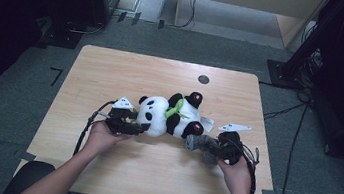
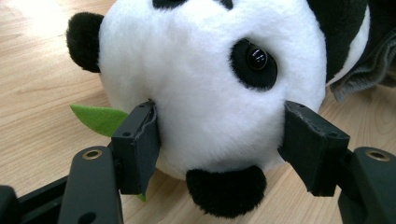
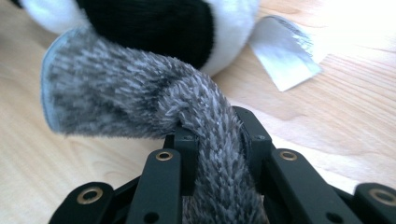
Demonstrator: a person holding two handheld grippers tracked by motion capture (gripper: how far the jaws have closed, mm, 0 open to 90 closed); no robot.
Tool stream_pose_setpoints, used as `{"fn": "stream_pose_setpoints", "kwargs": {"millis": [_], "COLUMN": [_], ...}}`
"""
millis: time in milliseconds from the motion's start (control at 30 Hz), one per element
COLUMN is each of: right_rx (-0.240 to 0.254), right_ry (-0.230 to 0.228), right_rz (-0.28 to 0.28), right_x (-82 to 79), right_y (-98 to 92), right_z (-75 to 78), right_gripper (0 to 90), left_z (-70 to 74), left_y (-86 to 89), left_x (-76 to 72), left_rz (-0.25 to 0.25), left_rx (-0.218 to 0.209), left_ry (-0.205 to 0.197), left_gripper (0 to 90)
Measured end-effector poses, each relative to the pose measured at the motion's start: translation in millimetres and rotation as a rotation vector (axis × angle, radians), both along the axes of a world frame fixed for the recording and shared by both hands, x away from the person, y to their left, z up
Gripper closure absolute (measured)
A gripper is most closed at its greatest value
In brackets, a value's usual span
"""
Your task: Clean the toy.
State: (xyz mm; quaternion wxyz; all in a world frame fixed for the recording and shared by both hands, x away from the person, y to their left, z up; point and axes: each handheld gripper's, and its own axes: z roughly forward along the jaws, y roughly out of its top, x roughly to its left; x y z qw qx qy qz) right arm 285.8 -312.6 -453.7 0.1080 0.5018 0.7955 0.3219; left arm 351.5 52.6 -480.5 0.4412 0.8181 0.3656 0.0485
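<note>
**Plush panda pinned at the head, grey cloth gripped at its feet**

Seen from above: a plush panda (image 1: 170, 117) lying on its side near the middle of the wooden desk (image 1: 113, 69), head toward the left hand-held gripper (image 1: 131, 124), legs toward the right hand-held gripper (image 1: 199, 143). Left jaws spread about halfway and pressed into both sides of the white head (image 2: 205, 102), fur bulging slightly between the pads. Right jaws nearly closed, clamped on a bunched strip of grey fuzzy cloth (image 3: 154, 102) trailing up against the toy's black leg.

Likely light and very soft, the panda: bound to squash and sag under a pinch rather than resist, with short pile prone to slide between smooth pads. Best purchase probably low across the head, as now, or around the narrow waist; limbs and ears too floppy to steer by. The cloth: limp, no stiffness at all, apt to drape and drag, best held in a gathered fold.

Hard to make out: what the grey cloth is, a small garment or a plain rag, its far end tucked behind the leg. A white sewn-in tag (image 3: 285, 51) unreadable in the glare. A green felt leaf (image 2: 98, 119) partly behind the left jaw. The panda's far side hidden from every view.
</note>
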Motion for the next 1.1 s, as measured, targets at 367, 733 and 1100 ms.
{"fn": "stream_pose_setpoints", "kwargs": {"millis": [367, 733, 1100], "right_rx": [0.054, 0.099, 0.077], "right_ry": [-0.063, -0.078, -0.013], "right_rz": [-0.153, -0.210, -0.277], "right_x": [11.8, 41.3, 79.0], "right_y": [-42.5, -57.2, -72.4], "right_z": [1.2, 2.8, -19.9], "right_gripper": [74.9, 75.0, 75.1], "left_z": [-1.7, -2.9, -3.8], "left_y": [0.6, 0.9, 0.8], "left_x": [-0.4, -1.3, -0.6], "left_rz": [0.001, 0.007, 0.013], "left_rx": [-0.007, -0.016, -0.024], "left_ry": [-0.016, -0.025, -0.033], "left_gripper": [32.3, 32.1, 31.5]}}
